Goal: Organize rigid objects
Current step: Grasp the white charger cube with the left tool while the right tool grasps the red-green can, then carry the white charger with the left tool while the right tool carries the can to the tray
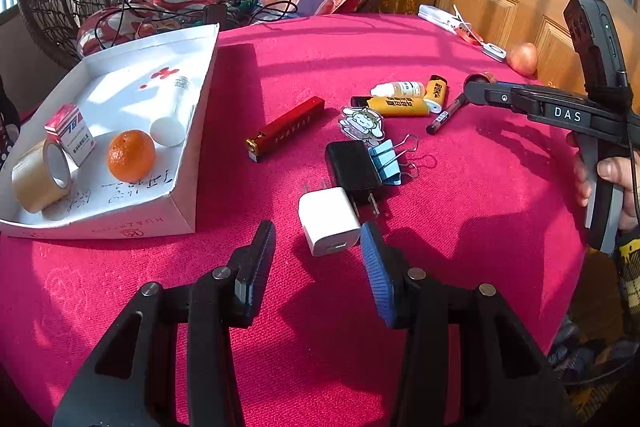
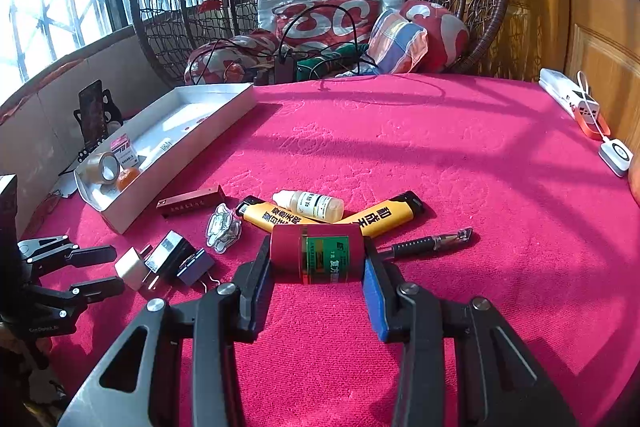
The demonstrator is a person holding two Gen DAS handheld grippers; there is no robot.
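My right gripper [image 2: 318, 261] is shut on a red jar with a green label [image 2: 318, 259], held over the pink table; it also shows in the left wrist view [image 1: 478, 83]. My left gripper [image 1: 318, 239] is open, its jaws on either side of a white plug adapter [image 1: 328, 221]. A white box tray [image 1: 200, 131] at the left holds a tape roll [image 1: 40, 175], an orange [image 1: 131, 155], a small carton [image 1: 70, 133] and a white bottle [image 1: 174, 115].
On the cloth lie a black adapter [image 1: 352, 169], blue binder clip [image 1: 386, 157], red lighter case [image 1: 288, 127], sticker charm [image 1: 362, 123], two yellow lighters [image 2: 376, 217], dropper bottle [image 2: 312, 205] and pen [image 2: 428, 245]. An apple [image 1: 522, 58] and power strip [image 2: 568, 95] sit far right.
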